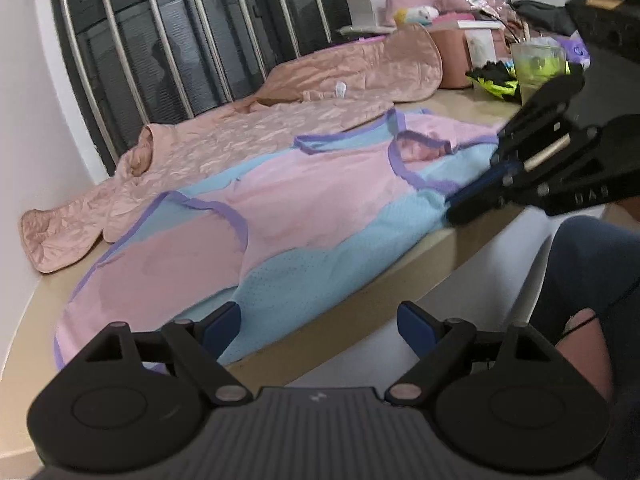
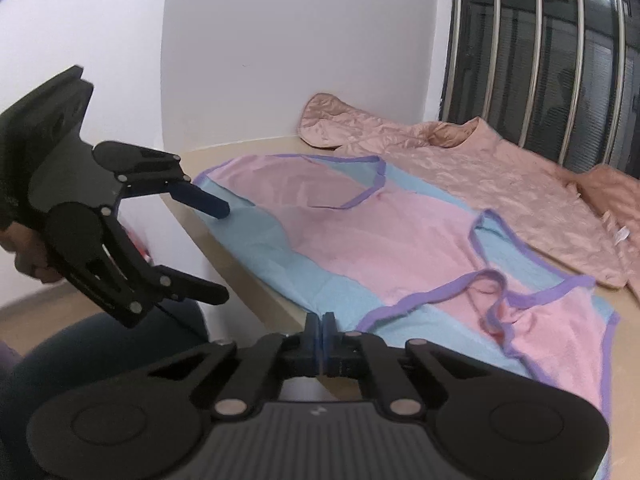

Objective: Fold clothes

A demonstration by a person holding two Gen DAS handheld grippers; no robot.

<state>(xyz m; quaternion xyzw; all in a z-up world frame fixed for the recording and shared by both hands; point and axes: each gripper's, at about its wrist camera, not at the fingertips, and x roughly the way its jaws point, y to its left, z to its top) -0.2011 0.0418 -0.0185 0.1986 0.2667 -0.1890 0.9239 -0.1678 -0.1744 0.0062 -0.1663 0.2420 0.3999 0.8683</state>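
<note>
We see the vest (image 1: 280,184) lying flat on the bench (image 1: 24,332), a pink jacket (image 1: 224,136) beyond it at 12 o'clock, our left claw (image 1: 318,326) wide open at its near hem, and our right claw (image 2: 319,330) pinched shut over its edge, seemingly empty.

Soft, even indoor light, faint shadows; fisheye bends edges, corners vignetted dark; motion blur on right gripper (image 1: 472,204) at 3 o'clock.
</note>
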